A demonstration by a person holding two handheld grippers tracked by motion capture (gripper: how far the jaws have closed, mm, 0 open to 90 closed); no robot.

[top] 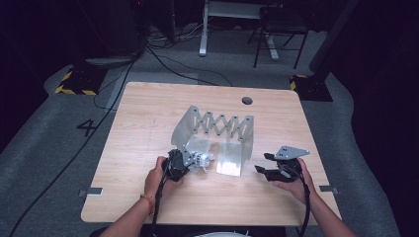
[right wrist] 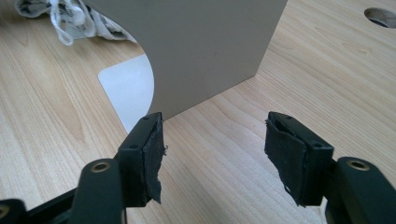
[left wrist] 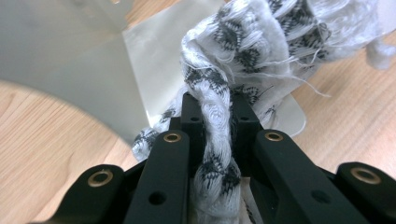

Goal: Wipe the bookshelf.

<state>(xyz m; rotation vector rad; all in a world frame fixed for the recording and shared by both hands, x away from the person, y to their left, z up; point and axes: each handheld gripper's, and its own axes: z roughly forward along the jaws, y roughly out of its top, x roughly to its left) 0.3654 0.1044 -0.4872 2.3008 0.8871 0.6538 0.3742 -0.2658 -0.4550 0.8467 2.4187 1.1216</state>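
A grey metal rack [top: 217, 129] with a scissor-lattice back and two upright end panels stands in the middle of the wooden table [top: 148, 123]. A white cloth with a dark grey pattern [top: 202, 159] lies bunched at the foot of the rack's left panel. My left gripper [top: 191, 162] is shut on it. In the left gripper view a twisted strand of the cloth [left wrist: 261, 37] runs between the jaws of my left gripper [left wrist: 215, 105], with the rack's plate [left wrist: 70, 56] behind. My right gripper [top: 262, 163] stands open right of the rack. Nothing sits between the pads of the right gripper [right wrist: 215, 149], which faces the rack's panel [right wrist: 205, 46].
A round cable hole [top: 247, 100] is cut near the table's far edge, and this hole [right wrist: 380, 16] is also in the right gripper view. Beyond the table, cables, a desk leg [top: 203, 29] and a chair [top: 279, 29] stand on grey carpet.
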